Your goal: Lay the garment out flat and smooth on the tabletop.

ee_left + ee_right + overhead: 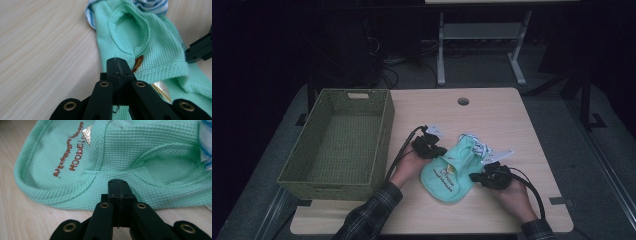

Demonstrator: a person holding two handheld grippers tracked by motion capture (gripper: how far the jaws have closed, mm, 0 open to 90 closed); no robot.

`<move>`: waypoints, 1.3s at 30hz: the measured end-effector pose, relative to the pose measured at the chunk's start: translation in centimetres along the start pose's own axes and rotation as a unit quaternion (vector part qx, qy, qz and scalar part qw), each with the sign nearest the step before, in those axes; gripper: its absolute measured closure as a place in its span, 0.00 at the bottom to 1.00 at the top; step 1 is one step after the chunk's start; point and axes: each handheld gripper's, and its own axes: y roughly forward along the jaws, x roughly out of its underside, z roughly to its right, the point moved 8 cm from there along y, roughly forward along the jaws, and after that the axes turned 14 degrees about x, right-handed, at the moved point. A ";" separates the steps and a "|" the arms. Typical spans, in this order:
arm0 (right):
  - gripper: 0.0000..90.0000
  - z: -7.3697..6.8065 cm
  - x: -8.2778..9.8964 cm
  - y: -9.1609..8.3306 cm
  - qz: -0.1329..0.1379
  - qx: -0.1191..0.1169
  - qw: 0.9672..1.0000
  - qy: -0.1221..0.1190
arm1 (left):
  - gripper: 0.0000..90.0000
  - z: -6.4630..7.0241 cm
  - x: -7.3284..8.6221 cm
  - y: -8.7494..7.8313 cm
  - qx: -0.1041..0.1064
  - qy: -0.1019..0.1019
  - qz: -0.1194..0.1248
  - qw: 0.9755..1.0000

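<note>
one mint garment (pixel 451 172), two closed grippers (pixel 430 148) (pixel 486 176), one wicker basket (pixel 343 142)

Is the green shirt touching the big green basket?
Apart. The high view shows bare wood of the table and the person's left hand between the green shirt and the basket.

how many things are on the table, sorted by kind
basket: 1
mint green garment: 1
blue striped cloth, tucked at the garment's far end: 1
grippers, left and right: 2
total: 5
</note>
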 end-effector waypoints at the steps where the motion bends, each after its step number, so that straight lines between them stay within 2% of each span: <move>1: 1.00 0.0 0.0 0.0 0.000 0.000 1.000 0.000 | 1.00 -0.1 0.1 0.3 0.002 -0.001 -0.004 1.000; 4: 1.00 0.0 0.0 0.0 0.000 0.000 1.000 -0.001 | 1.00 -0.1 0.5 1.2 0.004 -0.012 -0.008 1.000; 7: 1.00 0.0 0.0 0.0 0.001 0.002 1.000 -0.006 | 1.00 -0.3 1.0 1.4 0.006 -0.010 -0.025 1.000; 9: 1.00 0.0 0.0 0.0 0.002 0.001 1.000 -0.006 | 1.00 -0.2 1.2 1.7 0.006 -0.018 -0.022 1.000; 14: 1.00 0.2 0.1 0.0 -0.001 0.001 1.000 -0.005 | 1.00 0.1 1.5 1.7 0.007 -0.018 -0.027 0.999; 15: 1.00 0.3 0.1 0.0 0.000 0.002 1.000 -0.003 | 1.00 0.1 1.6 1.6 0.007 -0.013 -0.035 0.999; 16: 1.00 0.4 0.1 -0.1 0.000 0.003 1.000 -0.002 | 1.00 0.2 1.6 1.6 0.007 -0.019 -0.029 0.999; 18: 1.00 0.5 0.1 -0.1 -0.004 0.007 1.000 -0.003 | 1.00 0.4 1.9 1.4 0.010 -0.016 -0.033 0.999; 19: 1.00 0.6 0.2 -0.1 -0.005 0.009 1.000 -0.003 | 1.00 0.4 2.1 1.2 0.012 -0.011 -0.042 0.999; 25: 1.00 1.4 0.2 -0.1 -0.003 0.021 1.000 0.001 | 1.00 1.3 2.8 0.8 0.019 -0.019 -0.039 0.999; 29: 1.00 2.0 0.2 -0.1 -0.002 0.028 1.000 0.004 | 1.00 1.8 3.4 0.4 0.022 -0.015 -0.051 0.998; 31: 1.00 2.3 0.1 0.0 -0.001 0.032 0.999 0.005 | 1.00 2.3 3.6 0.3 0.026 -0.020 -0.046 0.998; 32: 1.00 2.4 0.1 -0.1 -0.003 0.034 0.999 0.007 | 1.00 2.4 3.8 0.2 0.030 -0.013 -0.054 0.998; 37: 1.00 3.1 0.1 0.0 0.000 0.047 0.999 0.010 | 1.00 3.8 4.2 0.3 0.043 -0.018 -0.049 0.998; 39: 1.00 3.4 0.1 0.0 0.000 0.052 0.999 0.010 | 1.00 4.3 4.4 0.3 0.049 -0.013 -0.053 0.997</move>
